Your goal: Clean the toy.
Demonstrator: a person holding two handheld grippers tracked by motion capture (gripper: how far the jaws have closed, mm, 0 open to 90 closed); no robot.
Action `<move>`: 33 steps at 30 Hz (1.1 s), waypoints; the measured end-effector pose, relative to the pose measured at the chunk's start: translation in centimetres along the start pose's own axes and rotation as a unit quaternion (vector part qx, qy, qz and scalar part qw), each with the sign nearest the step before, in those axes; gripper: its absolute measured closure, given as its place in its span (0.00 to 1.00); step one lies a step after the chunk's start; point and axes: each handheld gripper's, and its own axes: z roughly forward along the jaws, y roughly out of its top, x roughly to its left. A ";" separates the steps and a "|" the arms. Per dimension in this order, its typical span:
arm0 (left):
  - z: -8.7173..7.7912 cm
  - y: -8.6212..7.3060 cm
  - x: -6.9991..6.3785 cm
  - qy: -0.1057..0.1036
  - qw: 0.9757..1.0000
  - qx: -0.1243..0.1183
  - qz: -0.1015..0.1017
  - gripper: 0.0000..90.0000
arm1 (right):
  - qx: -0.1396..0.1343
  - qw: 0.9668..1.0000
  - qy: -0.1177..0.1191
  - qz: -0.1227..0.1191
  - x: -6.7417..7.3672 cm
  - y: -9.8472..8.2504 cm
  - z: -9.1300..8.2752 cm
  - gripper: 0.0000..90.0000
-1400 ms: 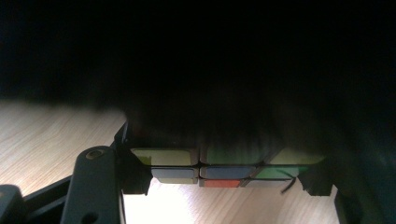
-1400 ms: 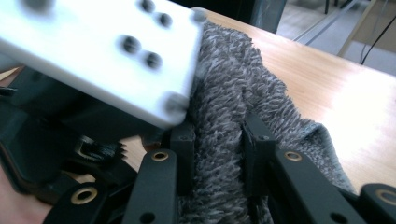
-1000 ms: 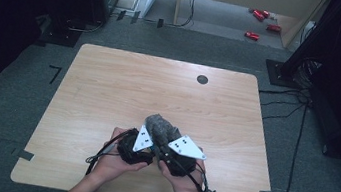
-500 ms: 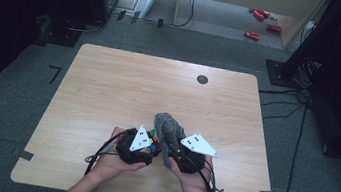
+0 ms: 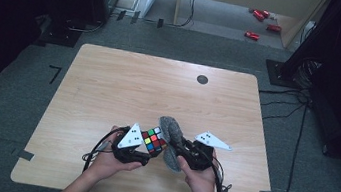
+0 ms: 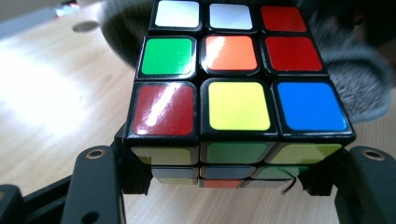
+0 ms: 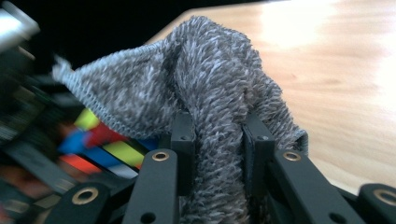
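Your left gripper (image 5: 147, 146) is clamped on the puzzle cube (image 5: 154, 140), held near the table's (image 5: 110, 82) front edge, about midway along it; your right gripper (image 5: 177, 150) pinches the grey cloth (image 5: 173, 129) just beside the cube; the pale wood top stands on grey carpet, red items (image 5: 262, 15) lying beyond the far edge; since a second ago the cloth has come off the cube, uncovering its coloured face, your right hand drawn rightward; the far half, with a dark round spot (image 5: 202, 79), lies open.
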 end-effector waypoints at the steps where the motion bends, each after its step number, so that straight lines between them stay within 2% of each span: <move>1: 0.1 0.0 -0.2 0.001 1.000 0.000 0.006 0.39 | -0.006 1.000 0.006 0.002 0.1 0.2 -0.2 0.80; 5: -0.4 0.4 -0.3 -0.002 1.000 -0.025 0.008 0.39 | -0.028 0.999 0.019 0.000 0.4 0.7 -0.8 0.80; 8: -1.0 0.5 0.0 0.001 0.999 -0.045 0.003 0.39 | -0.015 1.000 0.008 0.001 0.0 0.2 -0.3 0.81; 10: -0.9 0.3 0.3 -0.003 0.999 -0.042 -0.006 0.39 | -0.002 1.000 0.005 0.014 -0.3 -0.2 0.0 0.81; 12: -0.6 0.0 0.4 -0.007 0.999 -0.036 -0.011 0.39 | -0.003 1.000 0.007 0.008 -0.2 -0.1 -0.1 0.81; 14: -0.2 -0.1 0.2 -0.009 1.000 -0.023 -0.003 0.39 | -0.014 1.000 0.016 0.005 0.2 0.3 -0.4 0.81; 15: -0.1 -0.2 -0.1 -0.007 1.000 -0.020 0.007 0.39 | -0.021 1.000 0.019 0.000 0.4 0.5 -0.6 0.81; 18: -0.2 0.0 -0.3 0.003 0.999 -0.028 0.015 0.39 | -0.025 1.000 0.014 -0.005 0.5 0.5 -0.6 0.81; 21: -0.8 0.2 -0.1 0.000 0.999 -0.052 0.008 0.39 | -0.012 1.000 0.008 0.006 -0.2 -0.1 0.0 0.82; 24: -0.9 0.0 0.2 -0.008 0.999 -0.048 0.005 0.39 | -0.004 1.000 0.011 0.013 -0.3 -0.3 0.1 0.82; 29: 0.2 -0.3 -0.2 -0.007 1.000 -0.017 0.012 0.39 | -0.026 0.999 0.020 -0.005 0.5 0.4 -0.6 0.81; 31: 0.1 -0.1 -0.4 -0.009 1.000 -0.019 0.012 0.39 | -0.024 1.000 0.017 -0.007 0.3 0.3 -0.5 0.81; 33: -0.4 0.2 -0.1 -0.014 0.999 -0.034 0.004 0.39 | -0.016 1.000 0.013 0.001 -0.2 -0.1 -0.2 0.81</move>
